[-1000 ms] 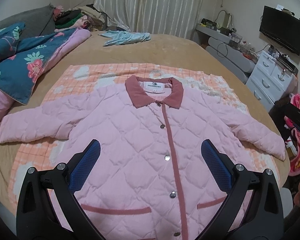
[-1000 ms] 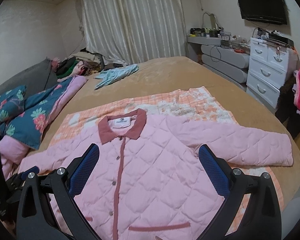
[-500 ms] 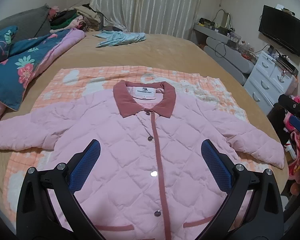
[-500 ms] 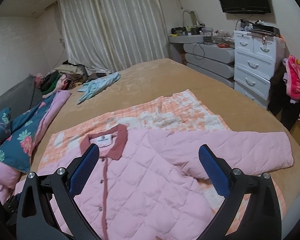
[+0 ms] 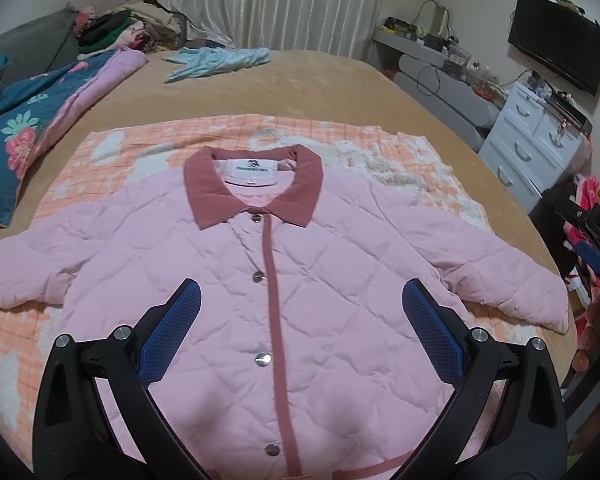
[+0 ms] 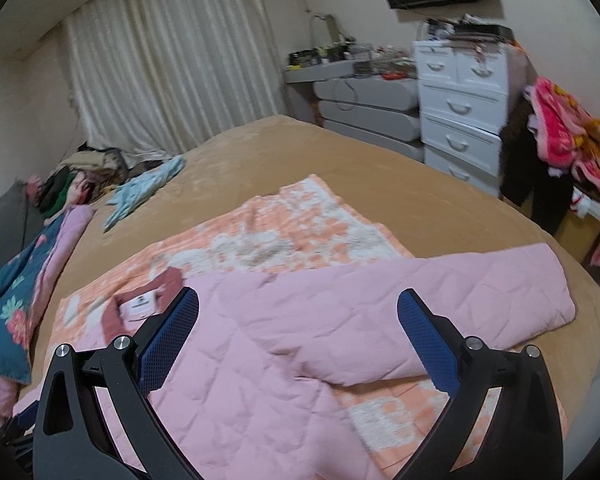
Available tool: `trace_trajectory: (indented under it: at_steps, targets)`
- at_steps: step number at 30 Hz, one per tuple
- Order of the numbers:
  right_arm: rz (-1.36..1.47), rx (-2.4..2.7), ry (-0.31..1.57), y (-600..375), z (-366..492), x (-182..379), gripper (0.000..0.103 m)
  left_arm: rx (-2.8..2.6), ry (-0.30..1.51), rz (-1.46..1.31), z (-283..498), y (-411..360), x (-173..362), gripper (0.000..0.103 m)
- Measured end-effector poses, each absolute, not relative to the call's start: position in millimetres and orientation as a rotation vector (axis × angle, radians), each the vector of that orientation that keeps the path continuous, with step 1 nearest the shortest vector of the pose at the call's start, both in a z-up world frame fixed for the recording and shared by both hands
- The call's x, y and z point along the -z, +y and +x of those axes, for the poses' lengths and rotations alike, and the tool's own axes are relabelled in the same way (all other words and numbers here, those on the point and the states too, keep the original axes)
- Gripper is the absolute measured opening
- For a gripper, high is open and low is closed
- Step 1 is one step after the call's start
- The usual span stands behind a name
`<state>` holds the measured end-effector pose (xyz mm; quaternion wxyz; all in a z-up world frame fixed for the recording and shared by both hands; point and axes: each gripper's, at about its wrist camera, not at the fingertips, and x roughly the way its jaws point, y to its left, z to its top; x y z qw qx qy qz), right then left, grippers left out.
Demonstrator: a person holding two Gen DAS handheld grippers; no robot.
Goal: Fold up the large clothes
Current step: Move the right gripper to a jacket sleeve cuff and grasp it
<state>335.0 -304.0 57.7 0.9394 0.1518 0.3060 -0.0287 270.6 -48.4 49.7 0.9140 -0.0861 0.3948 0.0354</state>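
Lying flat, buttoned pink quilted jacket (image 5: 300,280)

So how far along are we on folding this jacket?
Only the setup looks done: the pink quilted jacket lies flat, buttoned, collar up, both sleeves spread over the orange blanket. Nothing is in hand; the left gripper and right gripper hover with jaws open. Every fold, starting with the sleeves, remains.

Pink jacket (image 5: 324,280) lies flat on orange blanket (image 5: 112,152), nothing on top. Bare brown bed (image 5: 284,88) beyond collar, only light blue cloth (image 5: 216,60) far off. Flowery quilt (image 5: 32,120) blocks left side. White drawers (image 6: 460,120) and hanging clothes (image 6: 572,152) crowd right edge.
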Motion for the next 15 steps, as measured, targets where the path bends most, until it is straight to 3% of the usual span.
trace_trajectory:
  at_steps: [15]
  targets:
    - [0.467,0.314,0.640,-416,338,-12,0.099,-0.076,0.860,-0.118,307,-88,-17,0.095]
